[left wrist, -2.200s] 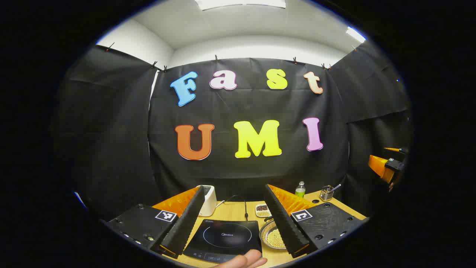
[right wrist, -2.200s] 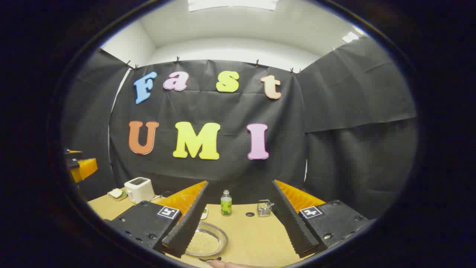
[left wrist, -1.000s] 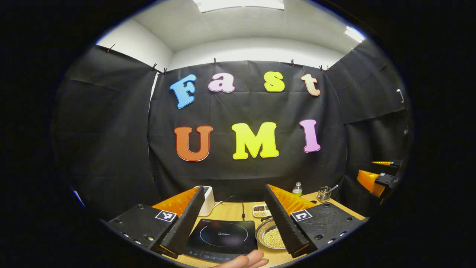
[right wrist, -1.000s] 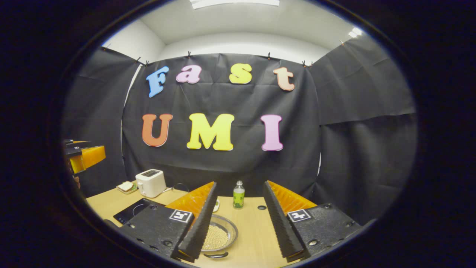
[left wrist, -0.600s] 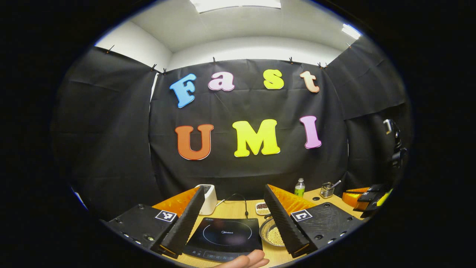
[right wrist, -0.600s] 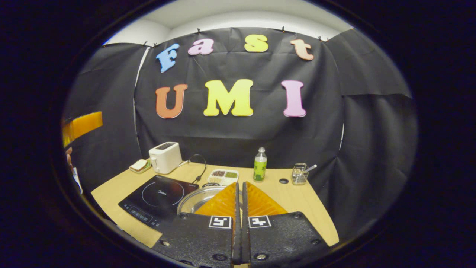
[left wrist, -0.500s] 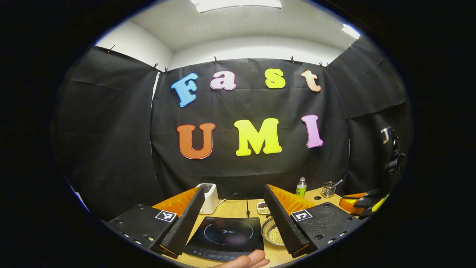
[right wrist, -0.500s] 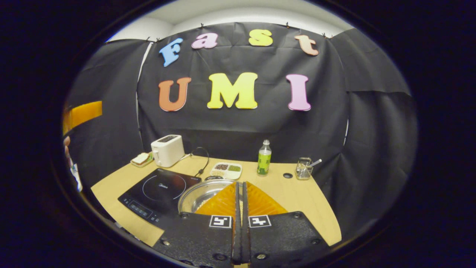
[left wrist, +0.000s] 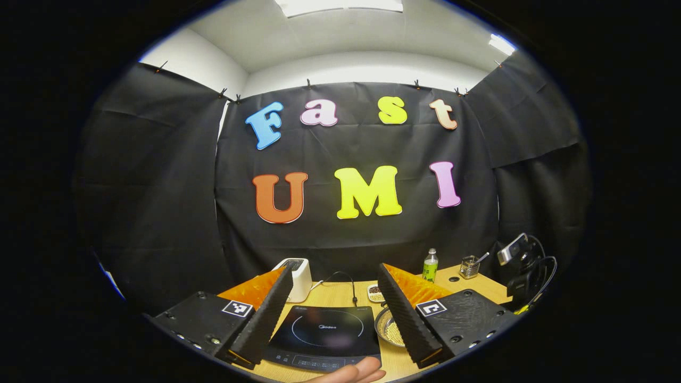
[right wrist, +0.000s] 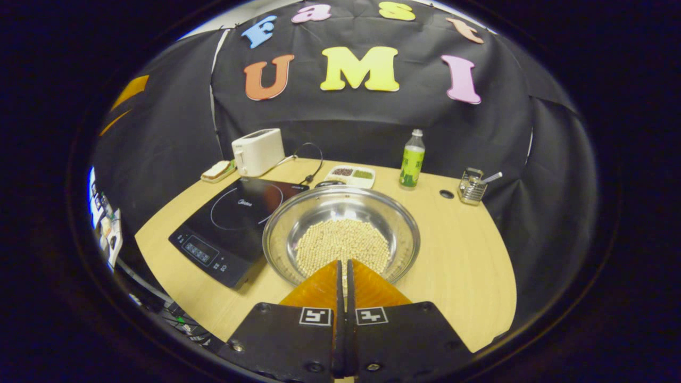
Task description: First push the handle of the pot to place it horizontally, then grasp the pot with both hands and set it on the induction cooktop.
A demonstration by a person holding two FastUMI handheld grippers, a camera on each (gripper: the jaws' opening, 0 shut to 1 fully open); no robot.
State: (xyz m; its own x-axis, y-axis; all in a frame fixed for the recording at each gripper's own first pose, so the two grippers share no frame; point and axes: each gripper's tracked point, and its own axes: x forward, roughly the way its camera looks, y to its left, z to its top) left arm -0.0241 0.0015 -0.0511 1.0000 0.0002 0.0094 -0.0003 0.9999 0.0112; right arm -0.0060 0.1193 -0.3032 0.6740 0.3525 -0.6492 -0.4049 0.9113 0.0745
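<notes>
A steel pot (right wrist: 340, 223) with pale beans in it stands on the wooden table, right of the black induction cooktop (right wrist: 234, 218). A small dark handle (right wrist: 330, 183) shows at the pot's far rim. My right gripper (right wrist: 343, 263) is shut with nothing seen between its fingers, its tips over the pot's near rim; what lies under them is hidden. My left gripper (left wrist: 334, 267) is held open above the cooktop (left wrist: 324, 332), and its right finger hides part of the pot (left wrist: 387, 330). The right gripper's body (left wrist: 524, 274) shows at the far right in the left gripper view.
Along the back stand a white toaster (right wrist: 258, 151), a plate with bread (right wrist: 217, 170), a divided dish (right wrist: 351, 174), a green bottle (right wrist: 411, 159) and a metal holder (right wrist: 472, 186). The cooktop's cable (right wrist: 314, 159) runs behind it. A hand (left wrist: 351, 372) shows at the bottom edge.
My right gripper has gone from open to shut, then tipped down and dropped close over the pot's near rim. My left gripper has stayed open and almost still.
</notes>
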